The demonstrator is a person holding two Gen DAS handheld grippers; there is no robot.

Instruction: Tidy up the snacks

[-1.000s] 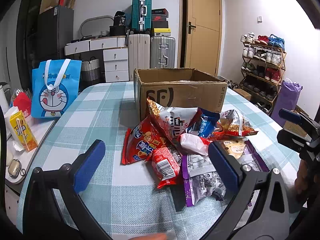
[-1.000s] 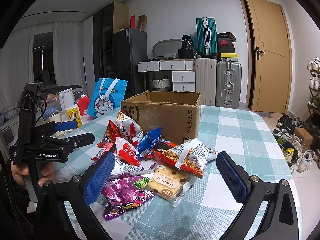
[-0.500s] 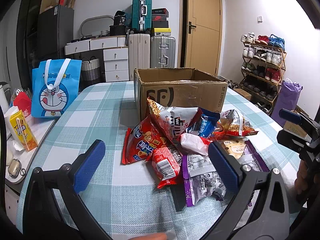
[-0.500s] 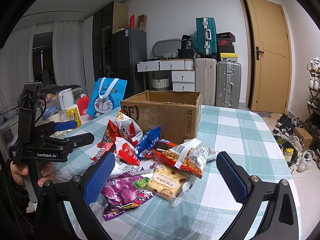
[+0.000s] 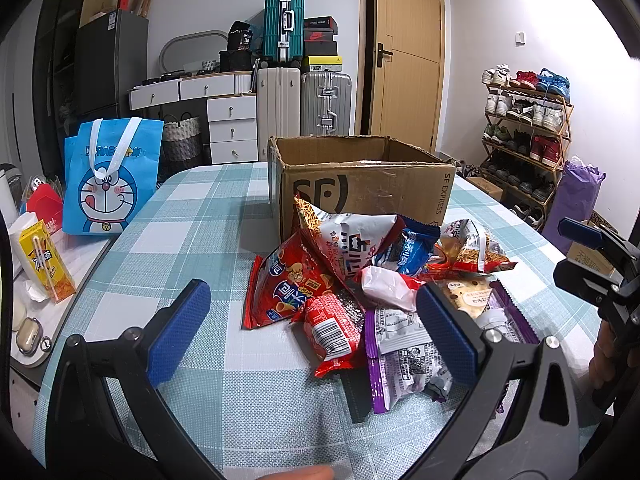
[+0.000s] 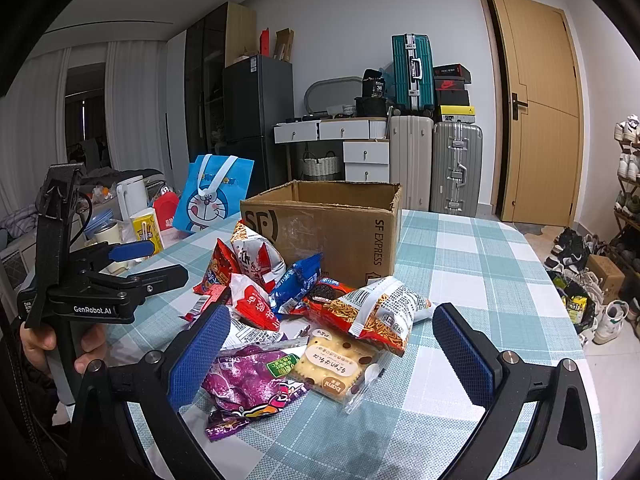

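Left gripper (image 5: 312, 324) with blue pads spread wide, empty, above checked tablecloth (image 5: 192, 240). Heap of colourful foil snack packets (image 5: 360, 280) touches front of open brown cardboard box (image 5: 360, 188). Right gripper (image 6: 332, 348) likewise released, empty.

The cardboard box (image 5: 362, 188) hides its inside behind its near wall. The purple packet (image 5: 404, 356) is partly covered by a blue finger pad. Printing on the snack pile (image 6: 304, 300) is perhaps too small to read.
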